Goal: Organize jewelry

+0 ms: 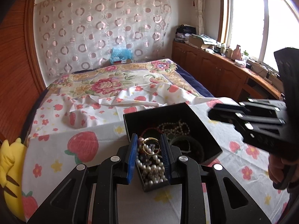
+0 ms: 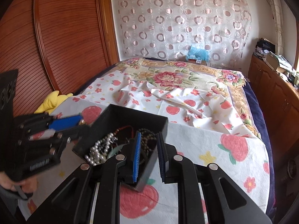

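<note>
1. Black and open-topped, the jewelry box (image 1: 186,112) sits on the strawberry-print sheet (image 1: 82,145) spread over the bed (image 1: 104,78), near the bed's foot.
2. Inside the box lie a white pearl strand (image 1: 151,169), a darker bead necklace (image 1: 174,127), a red cord (image 1: 149,129) and a dark bangle (image 1: 188,145), all heaped together.
3. The left gripper (image 1: 148,147) hangs over the box's near corner, its blue-padded fingers (image 1: 131,160) parted with a gap between them.
4. A gold ring (image 1: 151,146) shows between those fingers, above the pearls; whether the pads touch it cannot be told, as space is visible on both sides.
5. The right gripper (image 2: 148,149) straddles the box's near wall from the other side: one finger (image 2: 137,156) is inside the box, the other outside over the sheet, with the pads apart and nothing pinched.
6. From the right wrist view, the pearl strand (image 2: 99,149) lies at the left inner side of the box (image 2: 130,115), with the bead necklace (image 2: 147,136) farther in.
7. A yellow plush toy (image 1: 11,171) lies at the bed's left edge, beside the wooden slatted doors (image 2: 61,37).
8. A circle-patterned curtain (image 1: 104,24) covers the far wall, and a wooden cabinet (image 1: 214,67) cluttered with items runs under the window (image 1: 261,18).
</note>
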A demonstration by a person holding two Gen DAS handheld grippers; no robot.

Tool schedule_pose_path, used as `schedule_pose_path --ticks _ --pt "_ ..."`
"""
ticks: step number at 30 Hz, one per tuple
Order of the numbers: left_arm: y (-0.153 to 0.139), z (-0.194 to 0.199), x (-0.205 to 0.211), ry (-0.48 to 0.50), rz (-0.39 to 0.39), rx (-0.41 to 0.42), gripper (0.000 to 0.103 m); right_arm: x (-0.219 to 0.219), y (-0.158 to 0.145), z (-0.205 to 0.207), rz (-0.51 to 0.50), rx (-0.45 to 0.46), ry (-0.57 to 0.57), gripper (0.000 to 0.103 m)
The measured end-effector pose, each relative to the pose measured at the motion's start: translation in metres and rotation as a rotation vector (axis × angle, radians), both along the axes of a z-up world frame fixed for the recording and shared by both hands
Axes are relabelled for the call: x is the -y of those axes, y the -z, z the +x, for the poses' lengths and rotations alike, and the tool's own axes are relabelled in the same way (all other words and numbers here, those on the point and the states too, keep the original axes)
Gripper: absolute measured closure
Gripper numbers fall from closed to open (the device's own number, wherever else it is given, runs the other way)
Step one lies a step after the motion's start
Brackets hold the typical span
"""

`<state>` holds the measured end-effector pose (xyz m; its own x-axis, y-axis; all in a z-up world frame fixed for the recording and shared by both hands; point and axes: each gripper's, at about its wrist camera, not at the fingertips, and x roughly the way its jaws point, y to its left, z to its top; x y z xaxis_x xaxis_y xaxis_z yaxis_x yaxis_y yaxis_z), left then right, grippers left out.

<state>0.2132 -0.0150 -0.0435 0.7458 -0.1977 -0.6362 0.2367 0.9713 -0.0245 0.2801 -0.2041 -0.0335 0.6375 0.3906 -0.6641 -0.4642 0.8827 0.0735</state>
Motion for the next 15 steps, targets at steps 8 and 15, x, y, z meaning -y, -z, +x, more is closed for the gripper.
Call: schedule_pose_path --ticks 8,15 --pt "-0.005 0.024 0.01 -0.01 0.022 -0.001 0.08 0.022 0.005 -0.009 0.021 -0.01 0.015 0.084" --pt "-0.004 0.027 0.012 -0.023 0.033 -0.004 0.067 0.026 0.005 -0.02 0.011 0.008 0.02 0.084"
